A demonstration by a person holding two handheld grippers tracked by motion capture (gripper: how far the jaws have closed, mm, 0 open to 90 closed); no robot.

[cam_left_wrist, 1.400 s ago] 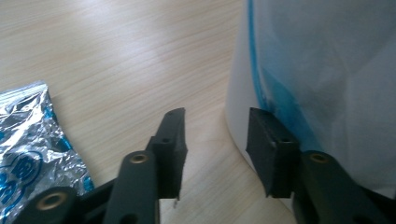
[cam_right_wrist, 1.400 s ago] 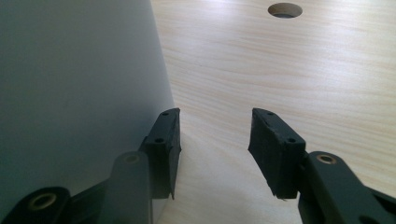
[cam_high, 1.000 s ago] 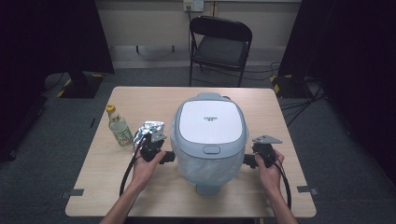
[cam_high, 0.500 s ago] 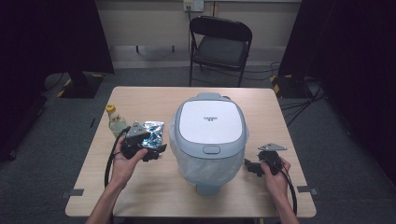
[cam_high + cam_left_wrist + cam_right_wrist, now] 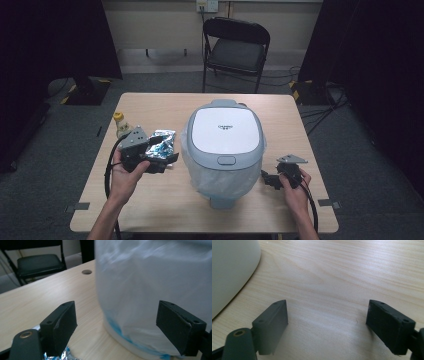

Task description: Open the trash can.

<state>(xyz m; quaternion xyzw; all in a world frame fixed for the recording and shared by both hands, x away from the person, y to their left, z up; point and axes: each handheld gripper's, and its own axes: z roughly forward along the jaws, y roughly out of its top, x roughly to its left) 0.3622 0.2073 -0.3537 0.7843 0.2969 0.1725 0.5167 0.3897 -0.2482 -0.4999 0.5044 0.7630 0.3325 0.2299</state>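
Observation:
A white lidded bin (image 5: 225,135) lined with a clear plastic bag stands in the middle of the wooden table (image 5: 160,105). My left gripper (image 5: 169,158) hangs open above the table to the left of the bin, its jaws pointing at the bin and apart from it. In the left gripper view the bagged wall of the bin (image 5: 155,290) lies ahead of the left gripper (image 5: 116,315). My right gripper (image 5: 266,179) sits low on the bin's right. Its jaws have just been opening, with bare table between them. The right gripper (image 5: 327,312) faces the bin's base (image 5: 229,270).
A crumpled foil pack (image 5: 162,140) lies under the left gripper, and its edge shows as foil (image 5: 57,355). A small yellow-capped bottle (image 5: 120,124) stands at the table's left. A black folding chair (image 5: 235,50) is behind the table. A cable hole (image 5: 86,271) marks the tabletop.
The left hand has lifted and pulled left, away from the bin's side to above the foil pack. The right hand has drawn back from the bin and lowered toward the table's front right.

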